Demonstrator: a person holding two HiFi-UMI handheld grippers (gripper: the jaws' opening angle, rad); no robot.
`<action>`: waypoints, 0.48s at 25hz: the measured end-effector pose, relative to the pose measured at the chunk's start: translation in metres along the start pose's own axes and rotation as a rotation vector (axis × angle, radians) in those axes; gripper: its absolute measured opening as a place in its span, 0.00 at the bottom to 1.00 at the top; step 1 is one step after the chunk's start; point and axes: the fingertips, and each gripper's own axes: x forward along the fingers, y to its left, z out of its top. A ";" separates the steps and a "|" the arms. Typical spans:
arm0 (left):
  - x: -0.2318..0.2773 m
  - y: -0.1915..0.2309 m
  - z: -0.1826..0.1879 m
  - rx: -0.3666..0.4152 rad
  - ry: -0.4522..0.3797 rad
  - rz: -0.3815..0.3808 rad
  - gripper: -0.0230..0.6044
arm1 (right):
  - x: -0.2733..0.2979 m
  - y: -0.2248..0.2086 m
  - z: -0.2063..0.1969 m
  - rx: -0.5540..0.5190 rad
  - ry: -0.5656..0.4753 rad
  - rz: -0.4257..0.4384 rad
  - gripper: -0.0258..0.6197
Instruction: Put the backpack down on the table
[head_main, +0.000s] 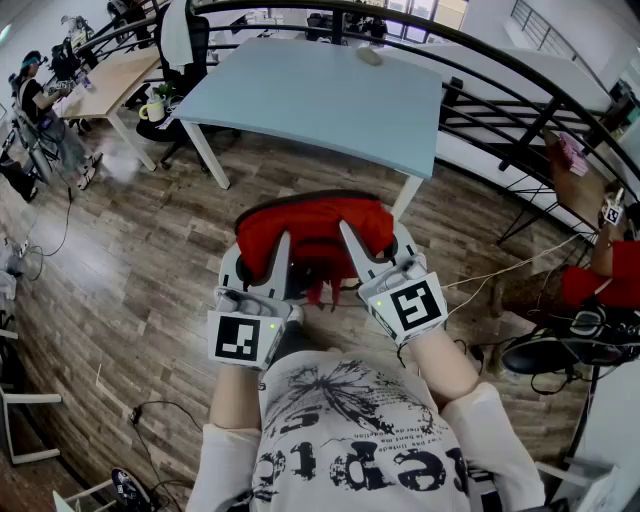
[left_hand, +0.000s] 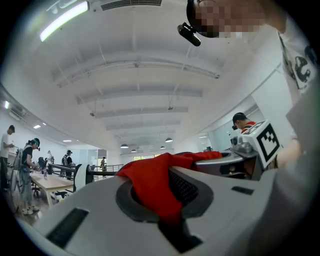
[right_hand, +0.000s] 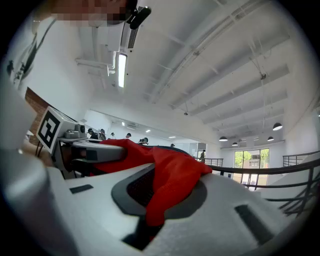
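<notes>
At the far left of the head view a person (head_main: 40, 110) sits by a pale-wood worktop (head_main: 105, 75), well away from the action. Nearer the middle, the left hand-held gripper (head_main: 272, 255) points level and away from the body, with its marker cube facing the camera. Its own view shows the left hand-held gripper (left_hand: 167, 197) clenched on a fold of red cloth, which is pinched between the pads and spills over the upper jaw. That cloth is the backpack (head_main: 312, 232), red with a dark rim along its top. It hangs in the air between the two tools, above the wooden floor (head_main: 130, 300). The backpack is on the near side of the light blue worktop (head_main: 320, 100) and does not touch it. From the left gripper view the backpack (left_hand: 150, 177) stretches across to the other tool's jaws at the right. The right hand-held gripper (head_main: 365, 248) also points level and grips the bag's other side. In its own view the right hand-held gripper (right_hand: 150, 200) is clamped on the backpack (right_hand: 172, 175), with red fabric draped over the dark pad. Farther right a black railing (head_main: 520, 110) curves along the floor's edge. A person in a red top (head_main: 600, 280) sits at the right border.
</notes>
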 end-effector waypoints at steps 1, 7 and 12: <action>0.001 0.001 -0.001 0.003 0.003 -0.003 0.10 | 0.002 -0.001 -0.001 0.001 0.002 -0.002 0.07; 0.004 0.003 -0.006 0.014 0.021 -0.018 0.10 | 0.004 0.000 -0.008 0.006 0.019 -0.020 0.07; 0.006 0.015 -0.006 -0.012 0.028 -0.022 0.10 | 0.016 0.002 -0.006 0.018 0.034 -0.026 0.07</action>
